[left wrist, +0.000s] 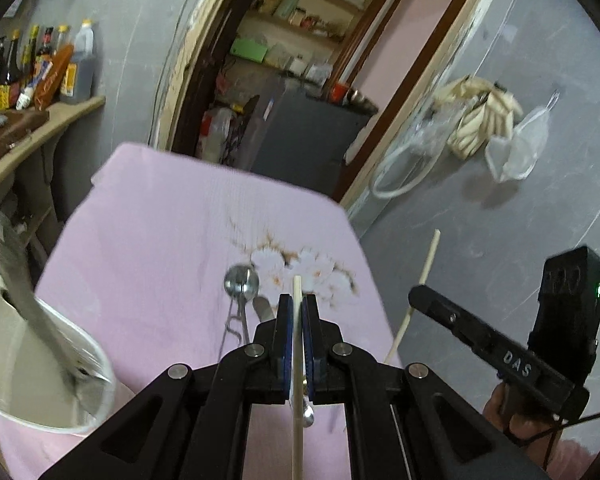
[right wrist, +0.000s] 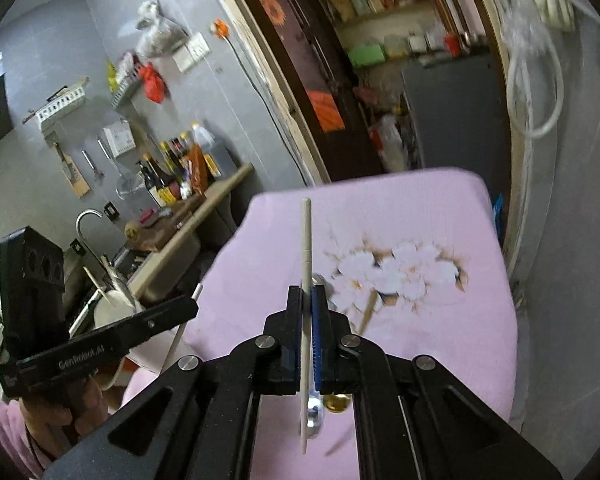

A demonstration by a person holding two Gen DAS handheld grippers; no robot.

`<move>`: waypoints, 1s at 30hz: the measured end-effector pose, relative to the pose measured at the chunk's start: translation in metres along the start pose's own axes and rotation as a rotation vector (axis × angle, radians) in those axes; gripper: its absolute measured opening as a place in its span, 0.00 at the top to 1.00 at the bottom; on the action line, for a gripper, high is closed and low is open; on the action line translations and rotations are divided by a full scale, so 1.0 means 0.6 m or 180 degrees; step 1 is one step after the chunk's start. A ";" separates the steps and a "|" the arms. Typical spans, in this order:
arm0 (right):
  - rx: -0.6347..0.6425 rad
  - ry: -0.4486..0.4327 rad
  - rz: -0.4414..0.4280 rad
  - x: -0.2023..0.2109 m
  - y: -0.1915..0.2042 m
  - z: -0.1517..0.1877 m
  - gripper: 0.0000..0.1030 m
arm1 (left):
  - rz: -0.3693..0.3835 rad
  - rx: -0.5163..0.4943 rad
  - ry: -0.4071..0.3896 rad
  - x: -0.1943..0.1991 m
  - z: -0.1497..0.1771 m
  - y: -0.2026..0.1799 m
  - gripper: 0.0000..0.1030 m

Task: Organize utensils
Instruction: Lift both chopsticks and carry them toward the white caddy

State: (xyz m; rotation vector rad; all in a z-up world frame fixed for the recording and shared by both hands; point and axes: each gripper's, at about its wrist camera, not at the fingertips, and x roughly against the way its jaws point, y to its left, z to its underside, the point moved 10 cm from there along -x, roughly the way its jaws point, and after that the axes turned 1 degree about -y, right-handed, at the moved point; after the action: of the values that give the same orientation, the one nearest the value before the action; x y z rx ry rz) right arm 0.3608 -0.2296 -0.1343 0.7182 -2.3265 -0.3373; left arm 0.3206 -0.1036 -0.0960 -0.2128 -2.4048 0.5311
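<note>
- So, I've got one pale chopstick in each gripper right now. The left gripper [left wrist: 299, 300] is clamped on a chopstick [left wrist: 297, 360] that runs straight up the lower middle of its view, tip poking just past the blue pads.
- The right gripper [right wrist: 310, 292] is closed tight on the other chopstick [right wrist: 306, 248], which sticks out well beyond the fingers toward the centre of that frame and tilts slightly.
- Both sit above the pink cloth [left wrist: 172, 240] with the white flower print [left wrist: 300, 266], not touching it as far as I can tell.
- Still lying on the cloth in the left view: a round metal scoop with a wire handle [left wrist: 241, 282], just left of my fingertips, and a bit of another metal utensil beside it, too hidden to name.
- In the right view a wooden stick [right wrist: 367, 312] lies just right of the fingers; something brass-coloured below is blurred.
- Lower left of the left view there's a white container [left wrist: 40, 380] with a metal spatula [left wrist: 32, 304] leaning in it.
- Sauce bottles [left wrist: 40, 64] stand on a counter, upper left.
</note>
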 end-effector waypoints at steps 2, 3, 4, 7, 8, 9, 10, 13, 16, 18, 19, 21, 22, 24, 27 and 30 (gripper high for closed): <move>0.0022 -0.0088 -0.0026 0.018 0.027 -0.016 0.96 | 0.0031 0.0012 -0.0104 0.030 -0.023 0.004 0.95; 0.0025 -0.0119 -0.0045 0.027 0.035 -0.025 0.96 | 0.0036 0.0012 -0.0148 0.041 -0.032 0.006 0.95; 0.0032 -0.0171 -0.0074 0.034 0.053 -0.035 0.96 | 0.0037 0.0009 -0.0198 0.055 -0.045 0.011 0.95; 0.0040 -0.0310 -0.0160 0.053 0.095 -0.063 0.96 | 0.0007 0.0014 -0.0290 0.089 -0.078 0.031 0.95; 0.0048 -0.0349 -0.0190 0.056 0.110 -0.070 0.96 | 0.0002 0.0023 -0.0341 0.104 -0.091 0.041 0.95; 0.0063 -0.0394 -0.0228 0.058 0.129 -0.079 0.96 | -0.0011 0.0027 -0.0375 0.112 -0.098 0.050 0.95; 0.0076 -0.0430 -0.0255 0.060 0.144 -0.085 0.96 | -0.0035 0.0028 -0.0420 0.124 -0.109 0.061 0.95; 0.0121 -0.0564 -0.0364 0.064 0.196 -0.107 0.96 | -0.0120 0.0034 -0.0565 0.157 -0.139 0.102 0.95; 0.0173 -0.0645 -0.0448 0.059 0.247 -0.119 0.96 | -0.0210 0.0058 -0.0694 0.183 -0.166 0.147 0.95; 0.0210 -0.0680 -0.0476 0.054 0.278 -0.121 0.96 | -0.0262 0.0100 -0.0787 0.198 -0.185 0.183 0.95; 0.0218 -0.0695 -0.0498 0.046 0.294 -0.124 0.96 | -0.0278 0.0119 -0.0827 0.203 -0.191 0.195 0.95; 0.0231 -0.0713 -0.0505 0.035 0.318 -0.125 0.96 | -0.0305 0.0165 -0.0928 0.212 -0.210 0.229 0.95; 0.0246 -0.0719 -0.0503 0.029 0.329 -0.124 0.96 | -0.0319 0.0174 -0.0959 0.213 -0.214 0.237 0.95; 0.0271 -0.0723 -0.0482 0.015 0.348 -0.121 0.96 | -0.0346 0.0209 -0.1052 0.216 -0.229 0.266 0.95; 0.0308 -0.0749 -0.0425 0.002 0.369 -0.110 0.96 | -0.0434 0.0219 -0.1154 0.212 -0.240 0.306 0.95; 0.0354 -0.0773 -0.0327 -0.014 0.383 -0.095 0.96 | -0.0471 0.0265 -0.1234 0.205 -0.240 0.338 0.95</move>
State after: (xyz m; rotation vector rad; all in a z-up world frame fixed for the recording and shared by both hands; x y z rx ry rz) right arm 0.3112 -0.0403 -0.0013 0.8964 -2.5587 -0.3603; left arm 0.3207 0.1602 -0.0114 0.1159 -2.7361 0.6502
